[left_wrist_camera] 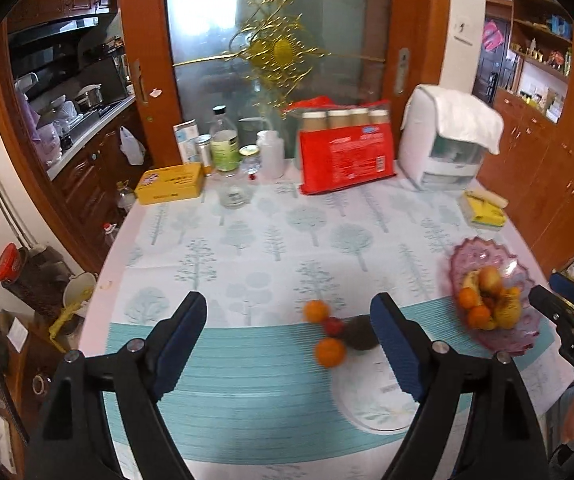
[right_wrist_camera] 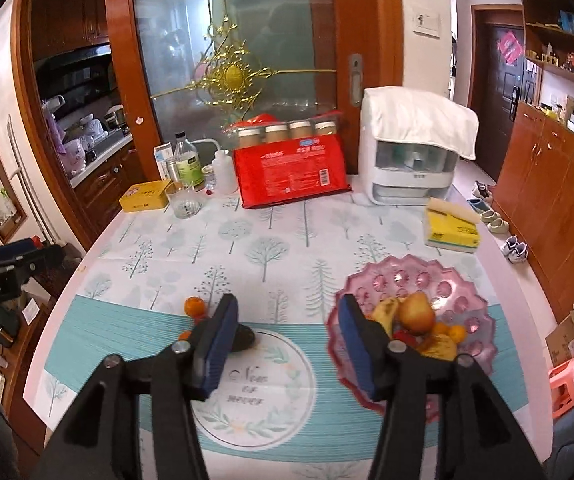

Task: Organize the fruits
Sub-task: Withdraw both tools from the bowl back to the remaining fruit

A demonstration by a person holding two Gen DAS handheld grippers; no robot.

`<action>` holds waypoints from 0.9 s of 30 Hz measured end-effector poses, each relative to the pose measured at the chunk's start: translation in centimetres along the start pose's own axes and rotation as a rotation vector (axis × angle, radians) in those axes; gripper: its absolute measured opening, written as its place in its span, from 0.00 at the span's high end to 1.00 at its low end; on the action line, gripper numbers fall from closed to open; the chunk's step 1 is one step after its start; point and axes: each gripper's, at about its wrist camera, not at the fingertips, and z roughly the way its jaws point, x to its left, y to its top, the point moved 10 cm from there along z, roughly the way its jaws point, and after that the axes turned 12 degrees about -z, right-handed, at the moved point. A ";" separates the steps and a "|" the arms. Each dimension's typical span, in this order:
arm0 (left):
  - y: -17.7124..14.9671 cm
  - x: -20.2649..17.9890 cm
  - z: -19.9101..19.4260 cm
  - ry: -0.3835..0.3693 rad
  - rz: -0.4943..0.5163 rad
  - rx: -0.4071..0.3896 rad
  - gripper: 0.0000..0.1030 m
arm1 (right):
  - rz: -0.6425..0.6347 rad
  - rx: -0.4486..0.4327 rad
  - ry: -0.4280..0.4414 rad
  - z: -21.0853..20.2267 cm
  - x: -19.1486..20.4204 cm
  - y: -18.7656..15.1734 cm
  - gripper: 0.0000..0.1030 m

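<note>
Two oranges (left_wrist_camera: 314, 311) (left_wrist_camera: 329, 352), a small red fruit (left_wrist_camera: 334, 326) and a dark avocado (left_wrist_camera: 361, 333) lie together on the tablecloth. A pink glass bowl (left_wrist_camera: 471, 254) at the right holds several fruits (left_wrist_camera: 489, 300). My left gripper (left_wrist_camera: 289, 344) is open and empty, above the cloth just left of the loose fruits. My right gripper (right_wrist_camera: 287, 344) is open and empty, between the avocado (right_wrist_camera: 245, 338) and the bowl (right_wrist_camera: 447, 280); its left finger (right_wrist_camera: 219, 344) hides part of the loose fruits, with one orange (right_wrist_camera: 193, 306) showing.
At the table's back stand a yellow tin (left_wrist_camera: 169, 183), a glass (left_wrist_camera: 233, 196), bottles (left_wrist_camera: 225, 140), a red package (left_wrist_camera: 345, 156) and a white appliance (left_wrist_camera: 443, 140). A yellow tissue pack (left_wrist_camera: 483, 208) lies behind the bowl. Cabinets stand at the right.
</note>
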 end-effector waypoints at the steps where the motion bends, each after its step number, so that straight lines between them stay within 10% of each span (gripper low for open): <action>1: 0.1 0.7 0.7 0.005 0.012 0.009 0.19 | 0.008 0.012 0.000 0.8 0.8 -0.2 0.44; 27: -8.0 -0.6 22.4 -0.120 0.495 0.399 0.19 | 0.085 0.290 0.112 15.7 12.6 -9.3 0.44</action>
